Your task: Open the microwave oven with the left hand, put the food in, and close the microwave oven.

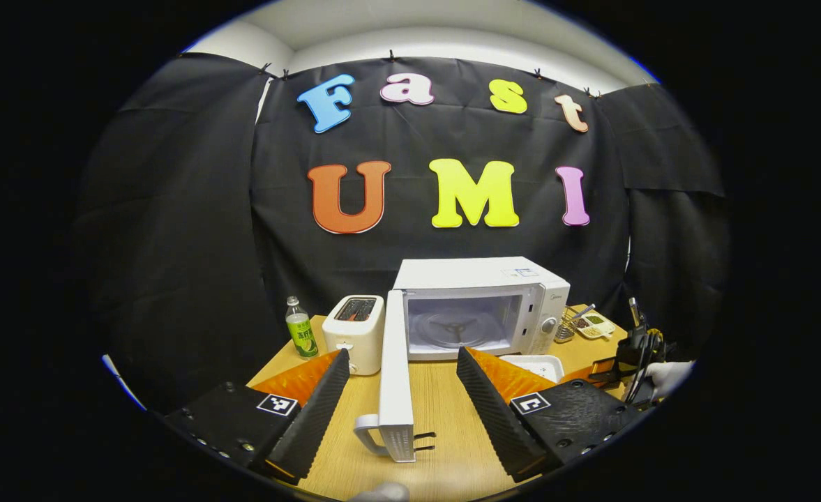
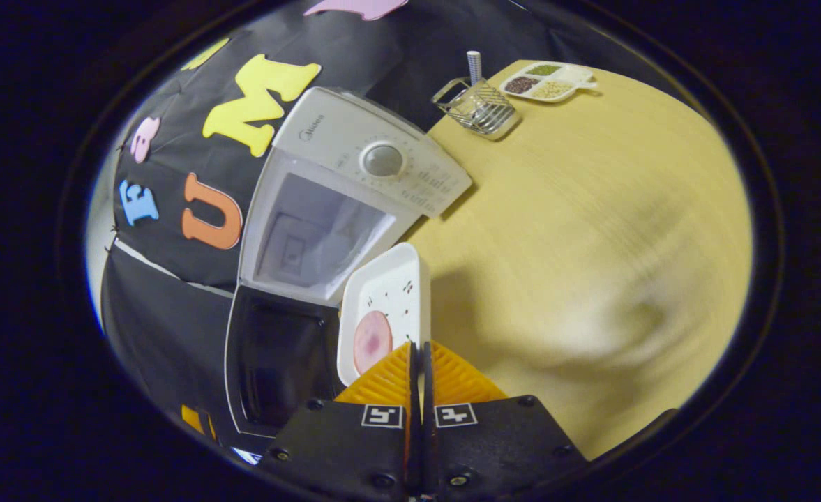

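On a pale wooden table (image 1: 445, 411) stand one white microwave (image 1: 480, 307), door (image 1: 395, 376) swung wide, one toaster (image 1: 354, 331) and one green-labelled bottle (image 1: 301, 336) to its left. The left gripper (image 1: 402, 401) is spread open, holding nothing, either side of that door's near edge. The right gripper (image 2: 418, 352) is pinched on one white tray (image 2: 386, 307) of food before the "Midea"-badged oven.

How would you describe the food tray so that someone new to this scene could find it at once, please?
Start at the white microwave with its door swung open on the wooden table. Just in front of its cavity, the right gripper pinches the edge of a shallow white tray. Unlike the divided dish farther off, it carries one round pink slice.
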The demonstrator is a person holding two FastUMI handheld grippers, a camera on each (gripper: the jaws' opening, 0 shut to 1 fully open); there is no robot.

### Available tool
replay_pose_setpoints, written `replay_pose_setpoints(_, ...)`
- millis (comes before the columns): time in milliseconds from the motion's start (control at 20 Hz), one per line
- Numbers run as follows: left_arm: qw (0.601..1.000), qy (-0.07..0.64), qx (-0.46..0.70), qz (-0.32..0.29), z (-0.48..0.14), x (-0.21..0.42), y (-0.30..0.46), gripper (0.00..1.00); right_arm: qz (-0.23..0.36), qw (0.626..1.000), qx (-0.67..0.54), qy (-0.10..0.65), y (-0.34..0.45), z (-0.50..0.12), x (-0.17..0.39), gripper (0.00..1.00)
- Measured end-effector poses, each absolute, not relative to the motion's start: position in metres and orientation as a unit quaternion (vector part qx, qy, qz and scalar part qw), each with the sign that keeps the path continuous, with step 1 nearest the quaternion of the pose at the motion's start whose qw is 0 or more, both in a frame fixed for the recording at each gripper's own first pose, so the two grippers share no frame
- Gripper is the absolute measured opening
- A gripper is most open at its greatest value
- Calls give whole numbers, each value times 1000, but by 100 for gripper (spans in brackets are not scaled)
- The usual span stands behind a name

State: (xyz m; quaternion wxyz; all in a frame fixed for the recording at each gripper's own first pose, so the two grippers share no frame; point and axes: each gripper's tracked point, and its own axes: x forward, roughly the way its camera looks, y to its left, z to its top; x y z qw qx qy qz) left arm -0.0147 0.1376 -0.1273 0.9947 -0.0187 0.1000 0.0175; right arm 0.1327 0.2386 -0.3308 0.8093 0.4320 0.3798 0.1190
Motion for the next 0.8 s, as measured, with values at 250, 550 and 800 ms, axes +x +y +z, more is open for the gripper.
replay_pose_setpoints(250,994,105,-8,19,-135,-15,133,95,103,802,498,312,292,-296,185,3)
replay_pose_setpoints(550,995,91,-3,42,-139,-8,133,95,54,807,529,256,338,-311,245,4)
replay_pose_setpoints(800,995,83,-25,53,-140,10,131,95,3,798,561,221,359,-313,288,4)
